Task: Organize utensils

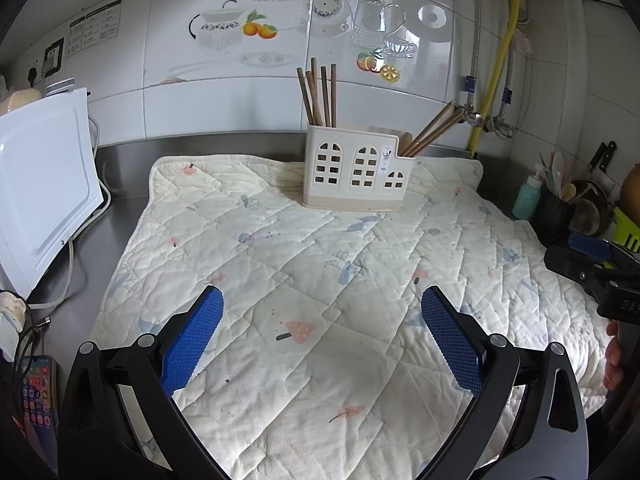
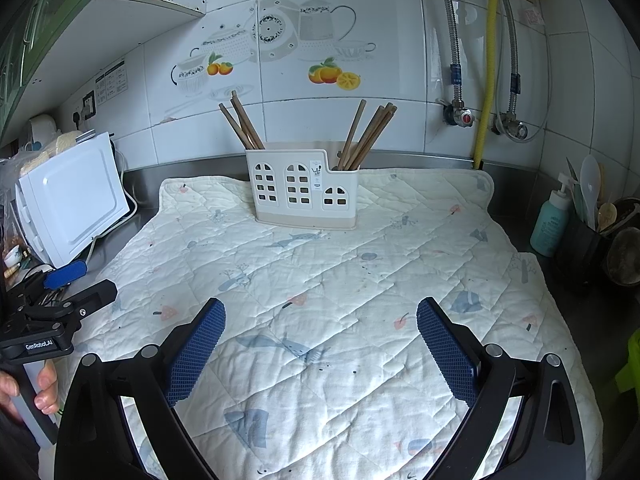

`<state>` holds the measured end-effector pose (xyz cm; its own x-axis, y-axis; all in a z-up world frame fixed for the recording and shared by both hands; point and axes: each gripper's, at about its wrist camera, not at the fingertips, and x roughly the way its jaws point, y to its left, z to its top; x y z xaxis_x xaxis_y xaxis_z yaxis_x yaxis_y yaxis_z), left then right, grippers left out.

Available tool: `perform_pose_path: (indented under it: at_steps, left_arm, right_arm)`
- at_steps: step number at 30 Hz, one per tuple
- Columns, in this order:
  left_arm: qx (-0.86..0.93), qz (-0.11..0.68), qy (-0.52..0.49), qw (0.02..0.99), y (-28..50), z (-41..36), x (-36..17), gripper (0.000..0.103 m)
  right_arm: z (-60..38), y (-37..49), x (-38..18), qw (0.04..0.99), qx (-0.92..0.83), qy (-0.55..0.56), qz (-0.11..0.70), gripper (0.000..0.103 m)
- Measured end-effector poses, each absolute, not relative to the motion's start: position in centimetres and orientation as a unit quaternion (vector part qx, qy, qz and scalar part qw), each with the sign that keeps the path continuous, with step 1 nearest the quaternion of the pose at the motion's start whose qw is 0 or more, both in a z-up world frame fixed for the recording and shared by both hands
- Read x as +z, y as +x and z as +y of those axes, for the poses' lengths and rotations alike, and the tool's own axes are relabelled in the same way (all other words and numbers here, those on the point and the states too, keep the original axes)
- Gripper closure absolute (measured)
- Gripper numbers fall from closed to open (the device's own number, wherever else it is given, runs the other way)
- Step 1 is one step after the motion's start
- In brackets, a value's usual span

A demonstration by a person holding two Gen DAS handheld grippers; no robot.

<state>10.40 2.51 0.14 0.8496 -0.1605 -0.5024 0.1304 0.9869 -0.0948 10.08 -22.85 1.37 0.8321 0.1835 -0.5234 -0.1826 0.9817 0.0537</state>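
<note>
A white utensil holder (image 1: 354, 170) with window cut-outs stands at the far side of a quilted mat (image 1: 304, 280); it also shows in the right wrist view (image 2: 306, 190). Several brown chopsticks (image 1: 320, 94) stand in its left compartment and several more (image 1: 430, 130) lean out of its right one. My left gripper (image 1: 322, 338) is open and empty, low over the mat's near half. My right gripper (image 2: 320, 350) is open and empty, also over the near part of the mat (image 2: 360, 300). The right gripper shows at the left view's right edge (image 1: 592, 264).
A white appliance (image 1: 44, 188) stands on the steel counter at the left, with cables and a phone (image 1: 38, 386) near it. At the right are a teal bottle (image 2: 550, 222), a dark pot of utensils (image 2: 588, 236) and wall pipes (image 2: 486, 68).
</note>
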Motion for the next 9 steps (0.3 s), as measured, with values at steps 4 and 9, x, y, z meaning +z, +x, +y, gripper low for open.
perform_pose_path:
  at_steps: [4,9]
  left_arm:
    - [-0.068,0.271,-0.037,0.96,10.67,2.8,0.08,0.005]
    - [-0.064,0.272,-0.033,0.959,10.63,2.75,0.05,0.005]
  right_arm:
    - [-22.88,10.03,1.27,0.957,0.095,0.002,0.273,0.01]
    - [-23.13,9.94,1.03,0.957,0.095,0.005,0.275,0.01]
